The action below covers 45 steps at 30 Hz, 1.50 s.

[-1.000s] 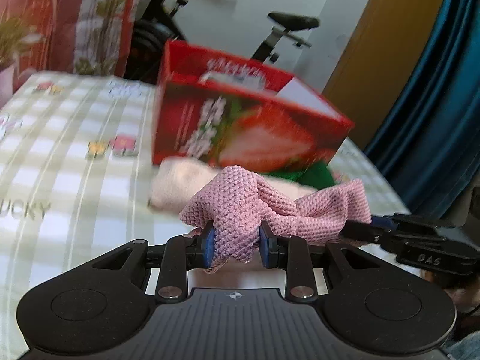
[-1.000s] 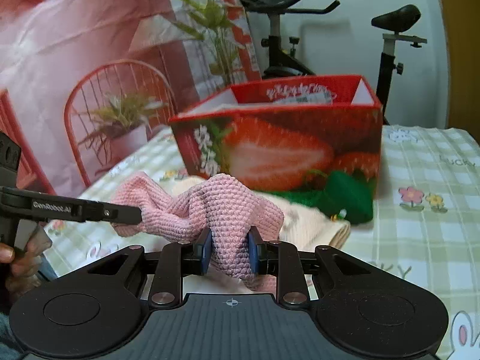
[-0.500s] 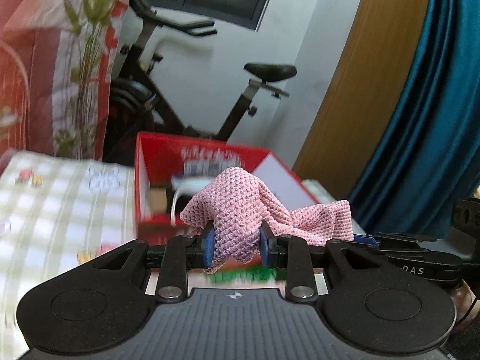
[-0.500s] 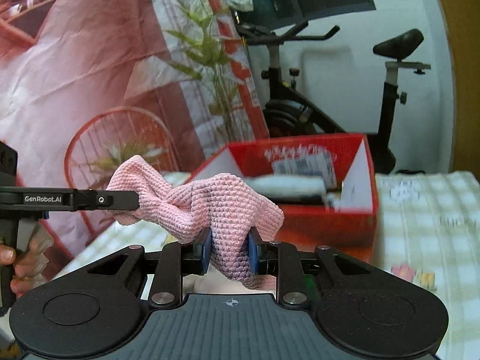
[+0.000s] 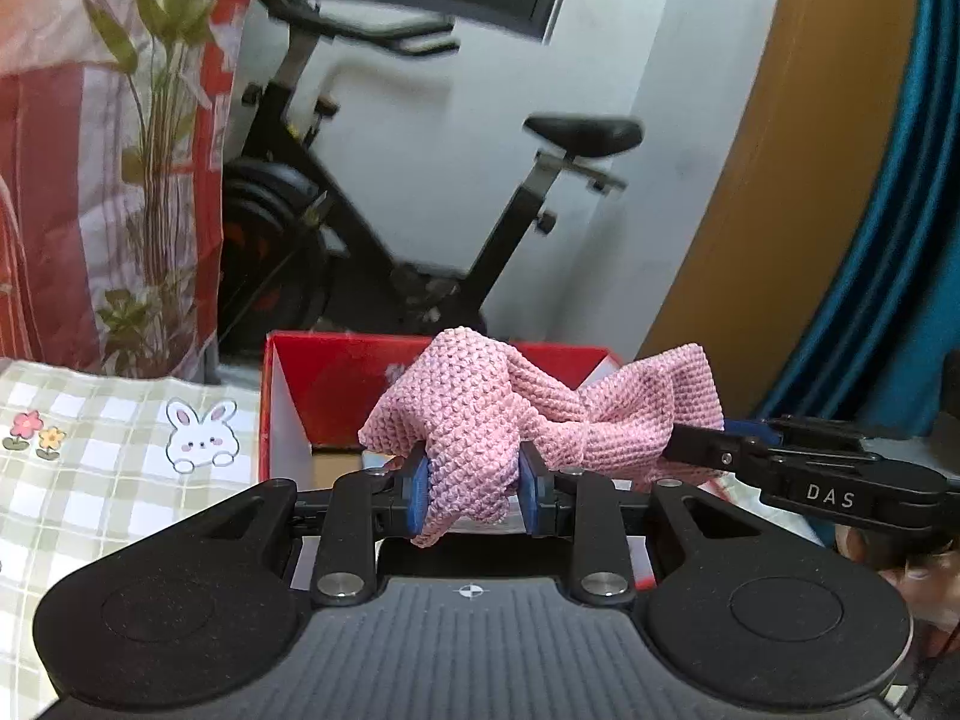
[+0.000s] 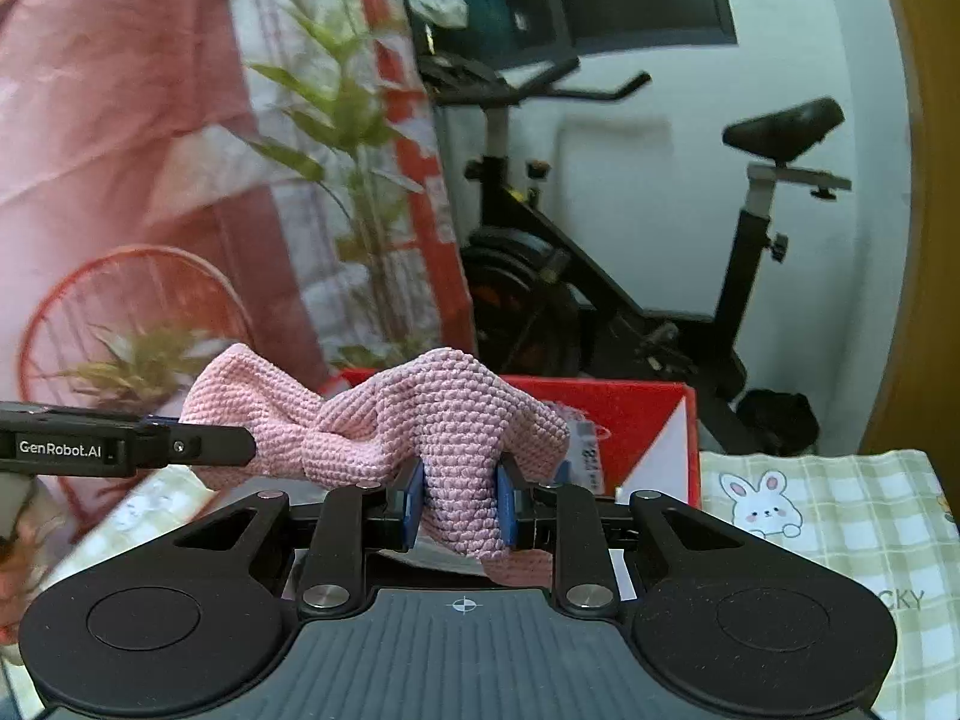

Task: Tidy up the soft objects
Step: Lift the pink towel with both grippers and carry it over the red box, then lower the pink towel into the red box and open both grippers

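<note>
— White wall at the back, with a black exercise bike (image 5: pixel 420 204) parked against it, a red-and-white printed backdrop with green leaves (image 6: pixel 180 138) on one side and a blue curtain (image 5: pixel 888 276) on the other. What's closer in?

— Checked tablecloth (image 5: pixel 90 468) with a cartoon rabbit and small flowers printed on it. A red cardboard box (image 5: pixel 336 384) stands open on it, white inside on the side walls.

— And the soft thing?

— One pink knitted cloth (image 5: pixel 480 420), held up in the air in front of the box's opening, stretched between the two tools. It bunches into a hump at each grip and sags a little in the middle.

— Left gripper (image 5: pixel 474 489)?

— Its blue pads (image 5: pixel 420 492) are drawn in narrow and pinch a fold of the cloth; a tail of it hangs down below the jaws.

— Right gripper (image 6: pixel 459 501)?

— Same: blue pads (image 6: pixel 411 504) close together, clamped on the cloth's other end, with a flap drooping beneath. In the left wrist view that tool comes in from the right edge, its tip buried in the knit, and part of a hand (image 5: pixel 918 576) shows behind it. In the right wrist view the left tool enters from the left edge likewise.

— Anything in the box?

— Mostly hidden by the cloth; a white label with print shows against the far wall (image 6: pixel 591 450).
</note>
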### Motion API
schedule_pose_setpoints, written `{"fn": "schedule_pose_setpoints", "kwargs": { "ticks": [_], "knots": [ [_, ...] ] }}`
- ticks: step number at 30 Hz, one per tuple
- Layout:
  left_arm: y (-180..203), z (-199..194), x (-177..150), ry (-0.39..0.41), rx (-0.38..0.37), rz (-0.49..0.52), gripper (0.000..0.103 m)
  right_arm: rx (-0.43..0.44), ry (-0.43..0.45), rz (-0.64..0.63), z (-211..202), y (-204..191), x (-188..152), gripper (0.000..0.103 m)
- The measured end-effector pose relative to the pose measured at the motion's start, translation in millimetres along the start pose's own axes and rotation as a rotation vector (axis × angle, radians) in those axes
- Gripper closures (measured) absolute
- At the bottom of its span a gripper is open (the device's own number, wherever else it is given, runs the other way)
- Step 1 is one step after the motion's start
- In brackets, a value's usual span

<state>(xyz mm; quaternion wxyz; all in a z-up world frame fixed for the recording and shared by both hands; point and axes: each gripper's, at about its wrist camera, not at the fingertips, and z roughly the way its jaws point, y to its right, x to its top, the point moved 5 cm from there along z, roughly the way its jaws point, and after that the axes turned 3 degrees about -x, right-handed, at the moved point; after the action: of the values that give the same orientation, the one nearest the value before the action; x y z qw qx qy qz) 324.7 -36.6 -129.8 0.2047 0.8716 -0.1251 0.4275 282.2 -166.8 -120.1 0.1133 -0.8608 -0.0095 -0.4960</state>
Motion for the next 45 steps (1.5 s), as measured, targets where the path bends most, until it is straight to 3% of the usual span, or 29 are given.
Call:
{"fn": "schedule_pose_setpoints", "kwargs": {
  "ticks": [6,11,20,24,27,28,29,34,37,45],
  "knots": [
    [-14,42,-11,-0.134,0.044,0.002,0.072,-0.039,-0.100,0.037,46,11,-18,0.080],
    [-24,64,-25,-0.243,0.059,0.011,0.072,-0.050,-0.235,0.050,74,12,-41,0.080],
    [-22,76,-43,-0.370,0.056,0.056,0.072,-0.072,-0.360,0.086,94,13,-61,0.080],
    [-22,71,-44,-0.361,0.057,0.053,0.070,-0.085,-0.381,0.104,95,15,-65,0.077],
    [-20,67,-38,-0.336,0.048,0.073,0.051,-0.108,-0.366,0.097,91,16,-62,0.071],
    [-19,63,-37,-0.328,0.042,0.074,0.039,-0.121,-0.357,0.085,89,16,-61,0.070],
    [-18,61,-35,-0.319,0.036,0.076,0.036,-0.135,-0.347,0.072,86,14,-59,0.068],
    [-9,37,-28,-0.260,0.048,0.101,0.019,-0.154,-0.283,0.029,64,5,-47,0.044],
    [-2,19,-24,-0.221,0.050,0.116,0.014,-0.175,-0.240,-0.035,48,-4,-39,0.037],
    [13,-24,-17,-0.085,0.061,0.153,0.001,-0.160,-0.111,-0.079,2,-28,-26,0.001]
  ]
}}
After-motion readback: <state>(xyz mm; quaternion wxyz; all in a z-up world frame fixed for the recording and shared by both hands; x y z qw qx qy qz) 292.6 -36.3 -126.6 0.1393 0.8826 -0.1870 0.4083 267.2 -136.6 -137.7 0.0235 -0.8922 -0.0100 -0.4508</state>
